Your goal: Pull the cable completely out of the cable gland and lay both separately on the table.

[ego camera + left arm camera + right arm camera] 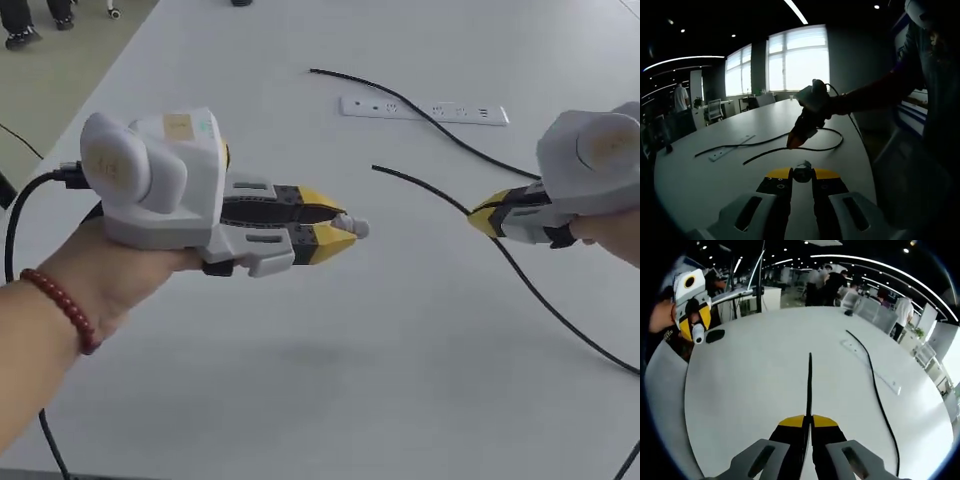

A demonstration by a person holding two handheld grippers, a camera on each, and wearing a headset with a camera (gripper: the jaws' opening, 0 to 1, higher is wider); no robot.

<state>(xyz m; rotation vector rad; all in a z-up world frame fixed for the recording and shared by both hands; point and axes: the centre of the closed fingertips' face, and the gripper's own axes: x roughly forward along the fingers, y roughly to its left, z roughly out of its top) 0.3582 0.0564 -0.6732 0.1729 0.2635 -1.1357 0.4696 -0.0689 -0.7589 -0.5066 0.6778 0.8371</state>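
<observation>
Room: open office with bright windows and people standing far off; a wide white worktop (330, 350) lies under both grippers.
Left gripper: the left gripper (335, 226) is held up above the middle of the worktop, nearer its left edge, tongs pinched together on the cable gland (356, 228).
Cable gland: a small pale grey piece caught only at the very tips of the tongs, clear of the surface. Nothing runs through it in the left gripper view.
Right gripper: the right gripper (480, 214) is by the right edge of the worktop, tongs clamped on the cable (425, 186).
Cable: thin and black. Its free end points toward the middle of the worktop, well apart from the gland. The rest trails back toward the near right corner.
Other things: a white power strip (425, 110) and a second cable (440, 130) lie toward the far edge.
Stage, as judged: the cable looks fully out, and setting both pieces down remains.
Risk, gland: the grip is shallow, so it could slip. Let go from this height, it could bounce or roll toward an edge.
Risk, cable: it looks springy. Once released, the free end may swing back against the gland or across the second cable, and the two pieces would no longer lie apart.
Risk, drag: the weight of the trailing length could pull the cable toward the near right corner.
</observation>
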